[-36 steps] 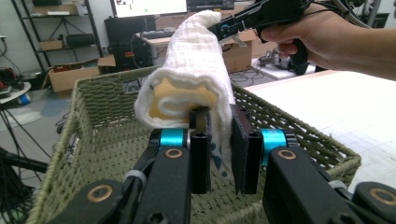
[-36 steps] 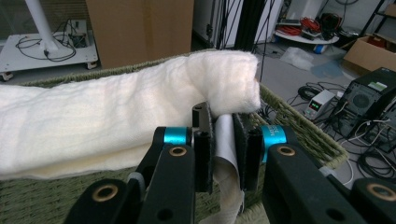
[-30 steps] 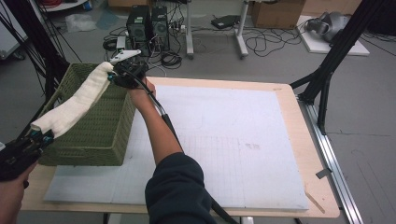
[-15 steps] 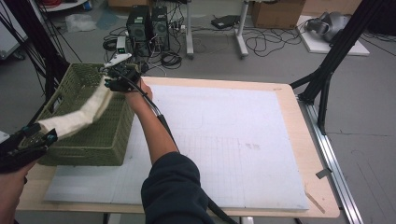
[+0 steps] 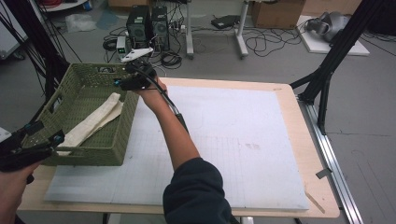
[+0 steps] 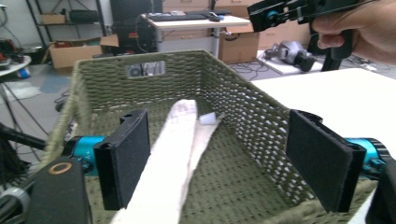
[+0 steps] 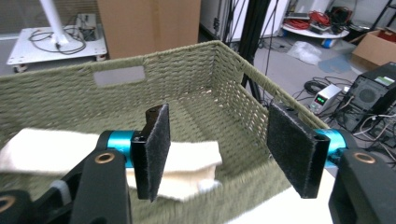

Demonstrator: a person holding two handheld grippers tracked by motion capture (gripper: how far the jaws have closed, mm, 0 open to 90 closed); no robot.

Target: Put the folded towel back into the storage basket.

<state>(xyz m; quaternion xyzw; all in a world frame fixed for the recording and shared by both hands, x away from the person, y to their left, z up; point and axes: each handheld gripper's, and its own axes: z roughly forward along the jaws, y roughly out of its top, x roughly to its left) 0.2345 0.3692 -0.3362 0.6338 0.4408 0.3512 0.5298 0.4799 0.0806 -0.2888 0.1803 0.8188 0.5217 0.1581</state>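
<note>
A green woven basket (image 5: 93, 156) stands at the table's left side. A long folded cream cloth (image 5: 95, 120) lies slack inside it, running from the middle to the near rim. My left gripper (image 5: 44, 132) hangs at that near rim, open, with the cloth's near end below its spread jaws. In the left gripper view the cloth (image 6: 173, 149) runs between the left gripper (image 6: 219, 126) jaws without touching them. My right gripper (image 5: 120, 84) hovers open over the far right rim. In the right gripper view the right gripper (image 7: 219, 126) is empty, with the cloth (image 7: 70, 149) lower left in the basket (image 7: 187, 70).
A white foam mat (image 5: 233, 140) covers most of the wooden table (image 5: 299, 107). Black frame legs (image 5: 327, 79) rise at the right edge. Computer towers (image 5: 149, 25) and cables sit on the floor behind the basket.
The cloth, held stretched between both grippers above the basket, has dropped into it. Both grippers have let go and opened. The right gripper moved slightly back over the rim.
</note>
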